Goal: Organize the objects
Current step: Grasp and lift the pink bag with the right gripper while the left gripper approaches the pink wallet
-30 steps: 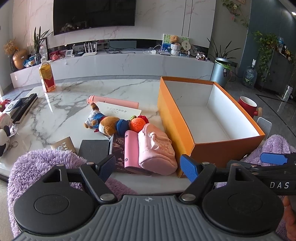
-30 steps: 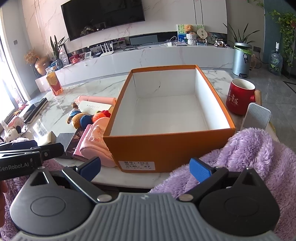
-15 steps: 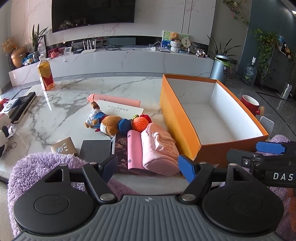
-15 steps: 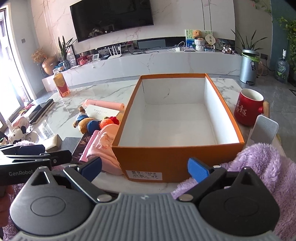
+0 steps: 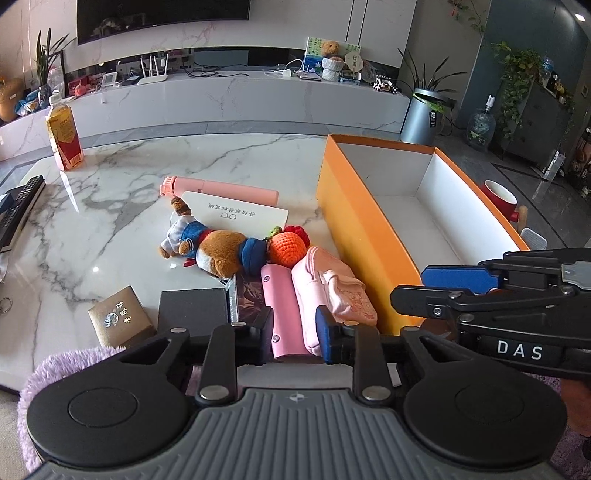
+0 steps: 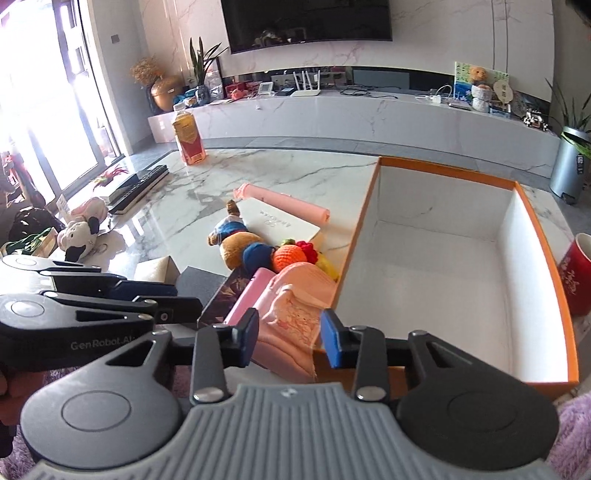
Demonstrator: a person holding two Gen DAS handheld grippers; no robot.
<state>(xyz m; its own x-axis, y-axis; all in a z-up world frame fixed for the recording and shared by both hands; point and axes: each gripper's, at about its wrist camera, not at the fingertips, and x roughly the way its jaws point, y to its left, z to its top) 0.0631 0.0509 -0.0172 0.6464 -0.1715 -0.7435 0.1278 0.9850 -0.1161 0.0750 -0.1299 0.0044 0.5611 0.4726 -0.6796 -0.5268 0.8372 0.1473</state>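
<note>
Two hand-held claws converge on a heap of pink things at the near edge of a marble desk (image 5: pixel 110 206), where sorting into the orange box (image 5: pixel 364 236) has only begun: the box holds nothing yet. The left claw (image 5: pixel 293 338), its jaws having just been closing, now brackets the near end of the flat pink case (image 5: pixel 282 306); whether the pads already press on it cannot be told. The right claw (image 6: pixel 288 339), likewise just narrowed, stands partly spread around the near end of the pink pouch (image 6: pixel 291 314), pads apparently short of contact.

The step in hand appears to be the first pick. The next move likely calls for a firm pinch, a lift clear of the box's near wall, then a carry toward three o'clock into the box.

Beyond the pouch, toward twelve o'clock, lie a plush bear (image 5: pixel 214 251), a crocheted orange (image 5: pixel 286 249), a white card (image 5: pixel 236 212) and a pink tube (image 5: pixel 221 190). A small gold box (image 5: pixel 120 319) sits at nine o'clock, a juice bottle (image 5: pixel 64 136) far at eleven, and a red mug (image 6: pixel 576 275) beyond the box at three. Behind, a long marble console runs beneath a wall-mounted television (image 6: pixel 308 22).
</note>
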